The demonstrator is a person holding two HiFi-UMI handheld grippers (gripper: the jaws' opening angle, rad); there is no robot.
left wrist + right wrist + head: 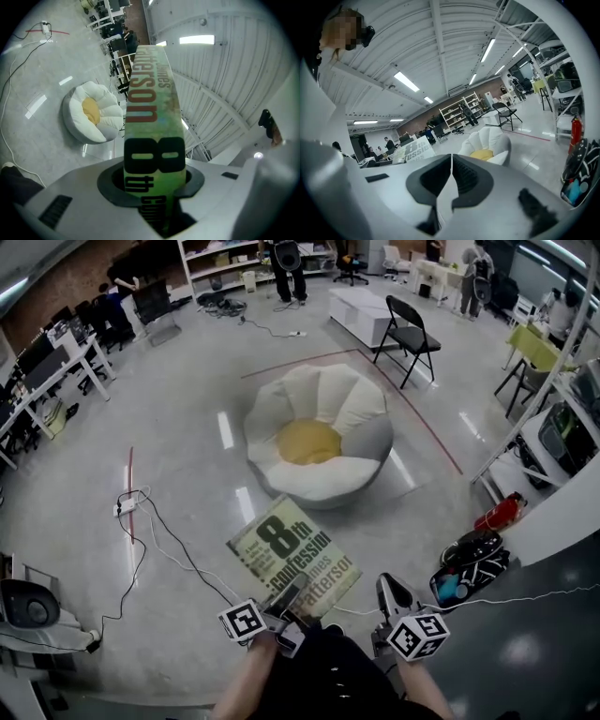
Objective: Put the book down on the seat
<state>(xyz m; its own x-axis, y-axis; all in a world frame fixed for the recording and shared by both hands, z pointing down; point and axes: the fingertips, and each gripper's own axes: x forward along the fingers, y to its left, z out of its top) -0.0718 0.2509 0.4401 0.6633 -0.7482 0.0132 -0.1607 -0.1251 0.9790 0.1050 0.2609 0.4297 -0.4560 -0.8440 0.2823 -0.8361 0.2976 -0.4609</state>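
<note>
My left gripper is shut on the near edge of a green book with a big black "8th" on its cover, held above the floor. In the left gripper view the book stands on edge between the jaws. The seat, a white flower-shaped beanbag with a yellow centre, lies on the floor ahead of the book, apart from it. The seat shows left of the book in the left gripper view, and the seat shows again in the right gripper view. My right gripper is shut and empty, its jaws pressed together.
A black folding chair stands beyond the seat at right. White cables and a power strip trail over the floor at left. A red extinguisher and a bag lie at right. Desks, shelves and people line the room's edges.
</note>
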